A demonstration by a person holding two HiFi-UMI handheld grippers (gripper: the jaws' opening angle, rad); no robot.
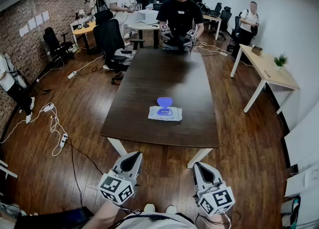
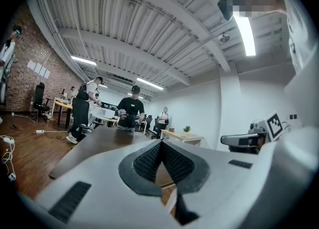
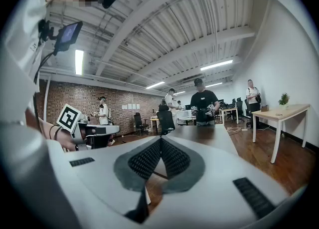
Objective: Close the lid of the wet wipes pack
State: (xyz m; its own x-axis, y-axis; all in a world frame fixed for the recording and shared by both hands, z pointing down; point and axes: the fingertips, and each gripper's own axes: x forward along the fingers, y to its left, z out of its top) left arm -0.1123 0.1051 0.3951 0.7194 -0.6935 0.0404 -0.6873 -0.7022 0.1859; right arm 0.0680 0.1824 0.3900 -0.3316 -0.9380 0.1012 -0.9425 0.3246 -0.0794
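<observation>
Left gripper (image 1: pixel 130 158) and right gripper (image 1: pixel 201 167) sit low by the body, short of the table (image 1: pixel 149 73) edge. Jaws on each are pressed together, nothing between them. Wet wipes pack (image 1: pixel 165 114) lies toward the table's near end, well apart from both. Its blue lid (image 1: pixel 164 102) looks flipped up, though it's small from here. Task not started: approach and press-down both remain.
</observation>
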